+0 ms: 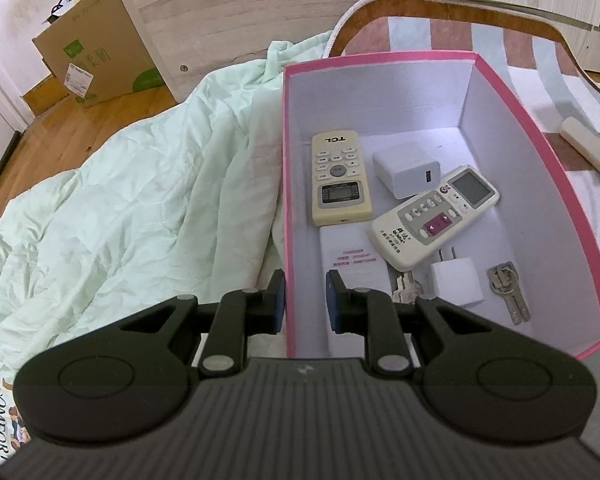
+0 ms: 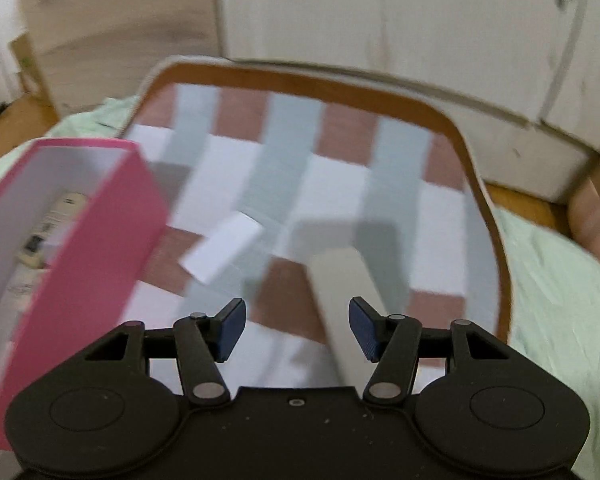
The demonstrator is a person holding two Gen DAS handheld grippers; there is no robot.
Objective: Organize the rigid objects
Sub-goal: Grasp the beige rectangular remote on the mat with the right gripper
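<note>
While the left gripper [image 1: 305,300] straddles the thin pink wall of the cardboard box [image 1: 572,184], pads apart and not yet pinching, that light box could tip or slide on the soft quilt [image 1: 120,208]. Off to the side, the right gripper [image 2: 297,330] hangs open over a smooth cream cylinder [image 2: 340,304] that might roll; a white block [image 2: 224,252] lies beyond.
</note>
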